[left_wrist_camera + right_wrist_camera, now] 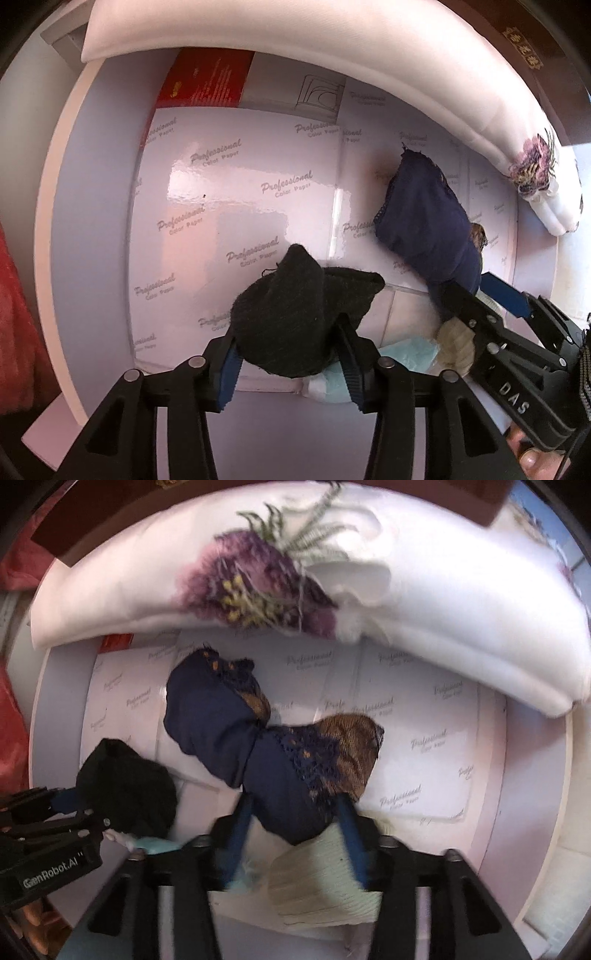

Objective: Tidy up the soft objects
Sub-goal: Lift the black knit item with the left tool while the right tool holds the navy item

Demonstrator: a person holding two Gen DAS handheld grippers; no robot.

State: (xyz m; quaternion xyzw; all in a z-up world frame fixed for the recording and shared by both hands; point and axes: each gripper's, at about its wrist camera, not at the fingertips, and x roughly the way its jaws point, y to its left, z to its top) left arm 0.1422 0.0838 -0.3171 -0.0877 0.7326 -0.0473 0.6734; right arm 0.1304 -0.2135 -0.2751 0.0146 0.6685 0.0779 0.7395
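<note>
Black knit sock (pixel 295 314) is bunched up and clamped in the left tongs (pixel 291 369), sitting over the glossy paper sheets (pixel 229 192) that line the desk. The navy lace cloth (pixel 258 746) lies rolled up on those sheets a bit to the right, its near end sitting between the fingers of the right tongs (pixel 295 838). Those look spread around it, but the frame's blurry so I can't tell if they actually pinch it. A cream knit piece (pixel 325 878) and something pale blue (pixel 406 354) are underneath. White flowered pillow (pixel 406 609) along the back.
</note>
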